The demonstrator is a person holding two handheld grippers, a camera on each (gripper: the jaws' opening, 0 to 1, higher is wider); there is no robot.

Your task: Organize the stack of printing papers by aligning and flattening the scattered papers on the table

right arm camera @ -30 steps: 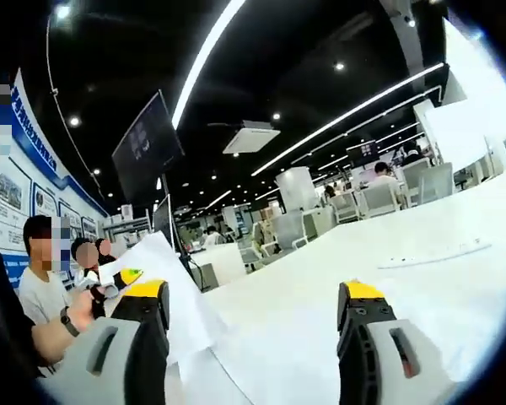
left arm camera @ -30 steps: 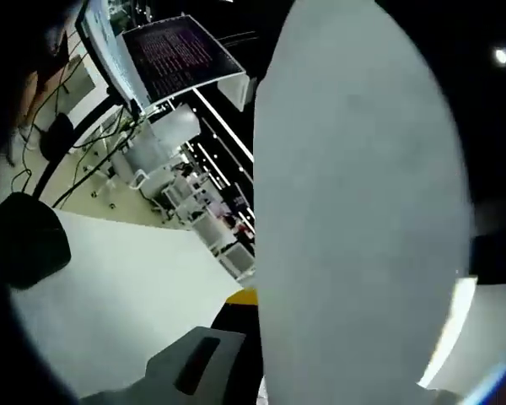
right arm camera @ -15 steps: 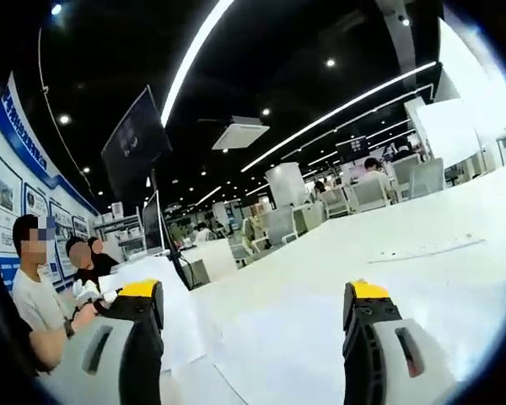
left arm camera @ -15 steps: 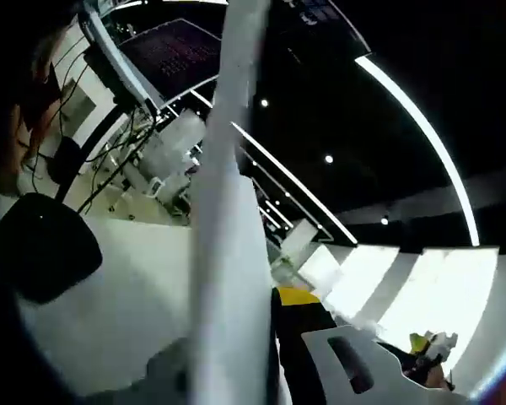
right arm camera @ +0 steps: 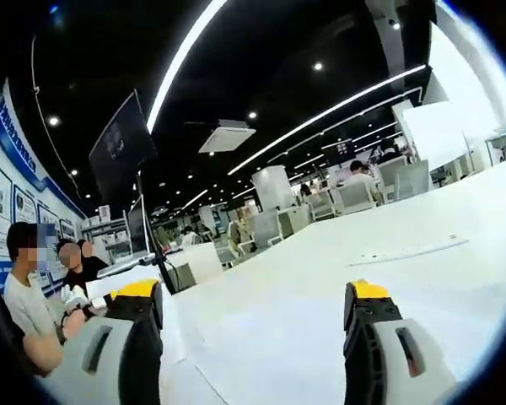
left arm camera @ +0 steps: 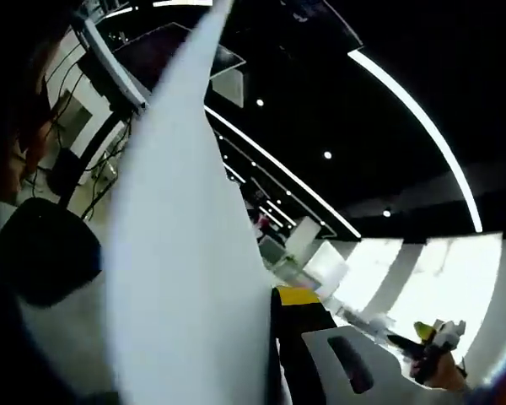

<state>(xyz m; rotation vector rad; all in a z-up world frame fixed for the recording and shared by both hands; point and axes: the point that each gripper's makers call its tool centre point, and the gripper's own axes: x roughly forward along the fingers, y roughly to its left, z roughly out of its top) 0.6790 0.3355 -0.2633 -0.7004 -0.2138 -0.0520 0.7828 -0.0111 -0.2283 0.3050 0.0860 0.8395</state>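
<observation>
Paper (left arm camera: 181, 253), thin and floppy, bows upward from the left hand-held gripper (left arm camera: 274, 354) apparently pinching its edge; right hand-held gripper (right arm camera: 253, 337) gapes empty above worktop (right arm camera: 320, 278).

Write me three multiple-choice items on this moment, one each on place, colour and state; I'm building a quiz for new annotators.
1. Where is the paper sheet in the left gripper view?
A. flat on the table
B. raised, close before the camera
C. on the ceiling

2. What colour are the right gripper jaw tips?
A. yellow
B. red
C. green

3. How do the right gripper's jaws stand?
A. shut on paper
B. shut on nothing
C. wide apart

Answers: 1 B, the sheet stands across that view; 2 A, yellow caps top both jaws; 3 C, bare white table shows between them.
</observation>
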